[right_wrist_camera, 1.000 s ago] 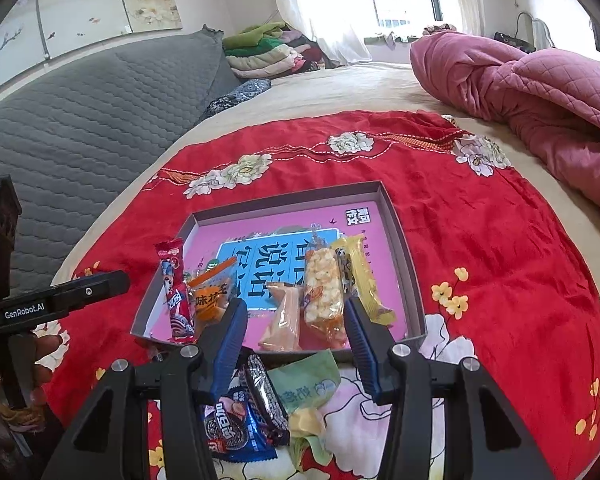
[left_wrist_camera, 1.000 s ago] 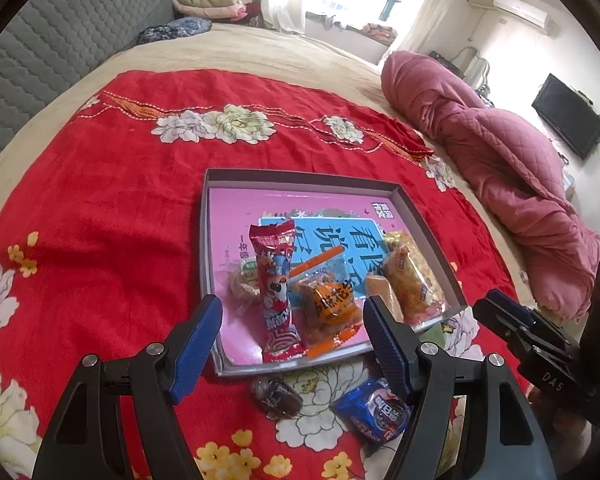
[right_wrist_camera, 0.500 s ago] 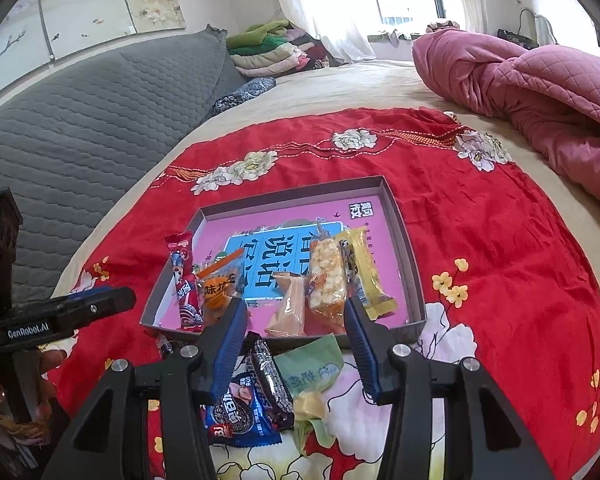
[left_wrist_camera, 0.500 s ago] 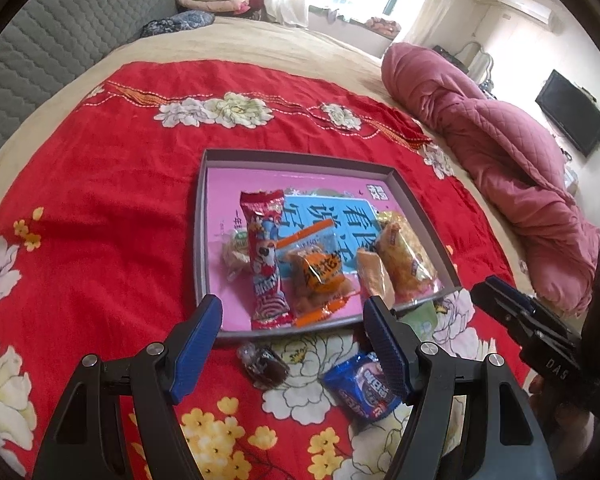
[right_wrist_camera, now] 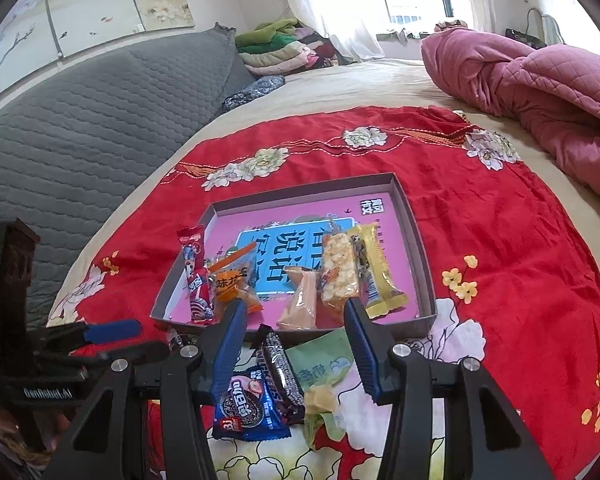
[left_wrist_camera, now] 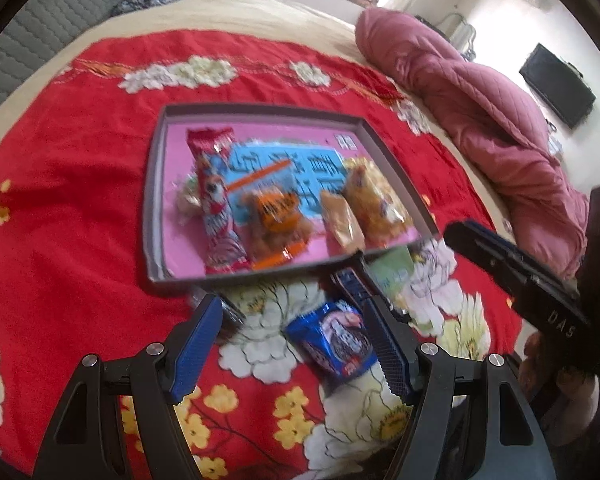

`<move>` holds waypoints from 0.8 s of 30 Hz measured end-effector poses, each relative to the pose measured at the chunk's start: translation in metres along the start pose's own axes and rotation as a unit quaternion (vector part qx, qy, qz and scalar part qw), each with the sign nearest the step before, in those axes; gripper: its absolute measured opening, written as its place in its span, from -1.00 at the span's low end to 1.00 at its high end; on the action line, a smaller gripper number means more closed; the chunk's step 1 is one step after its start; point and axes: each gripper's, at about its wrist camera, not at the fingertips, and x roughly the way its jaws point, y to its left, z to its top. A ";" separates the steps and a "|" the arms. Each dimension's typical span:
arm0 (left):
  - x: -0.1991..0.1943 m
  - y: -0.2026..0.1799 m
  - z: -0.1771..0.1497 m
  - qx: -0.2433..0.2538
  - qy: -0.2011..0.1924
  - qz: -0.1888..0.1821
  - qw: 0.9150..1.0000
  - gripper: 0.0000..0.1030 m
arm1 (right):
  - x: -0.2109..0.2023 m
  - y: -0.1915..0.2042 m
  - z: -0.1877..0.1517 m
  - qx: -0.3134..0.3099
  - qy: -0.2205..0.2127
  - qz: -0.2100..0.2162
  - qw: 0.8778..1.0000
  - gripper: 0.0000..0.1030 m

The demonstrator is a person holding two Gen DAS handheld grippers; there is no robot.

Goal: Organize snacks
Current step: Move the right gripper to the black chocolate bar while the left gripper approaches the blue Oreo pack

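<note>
A blue cookie packet [right_wrist_camera: 249, 410] lies on the red floral cloth [right_wrist_camera: 520, 272] at the lower centre of the right wrist frame, just below the grey tray [right_wrist_camera: 420, 264]. A dark cookie packet [right_wrist_camera: 282, 372] overlaps its right edge, and a pale green packet [right_wrist_camera: 326, 364] lies beside that, its lower end crumpled and partly hidden behind the right gripper [right_wrist_camera: 296, 346]. That gripper hangs released over these three, jaws wide apart with nothing between them.

In the left wrist frame the blue cookie packet [left_wrist_camera: 334, 344] sits at lower centre between the spread jaws of the left gripper [left_wrist_camera: 296, 344], which is likewise released and empty. A small dark wrapper [left_wrist_camera: 230, 314] is half hidden behind its left finger [left_wrist_camera: 196, 348]. The whole frame is blurred by motion, so print on the packets cannot be read there.

Inside the tray, from left to right in the right wrist frame, lie a red stick packet [right_wrist_camera: 195, 276], an orange packet [right_wrist_camera: 232, 284], a tan packet [right_wrist_camera: 302, 304], a clear puffed-grain bar [right_wrist_camera: 338, 270] and a yellow packet [right_wrist_camera: 376, 272]. The red stick's top leans over the tray's left wall.

The cloth covers a bed [right_wrist_camera: 340, 88], with a pink quilt [right_wrist_camera: 540, 88] at upper right and a grey headboard [right_wrist_camera: 80, 128] at left.
</note>
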 end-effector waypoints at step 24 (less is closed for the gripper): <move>0.048 -0.003 -0.027 -0.018 0.087 -0.060 0.994 0.45 | 0.025 0.017 -0.022 -0.060 0.064 0.028 0.996 -0.03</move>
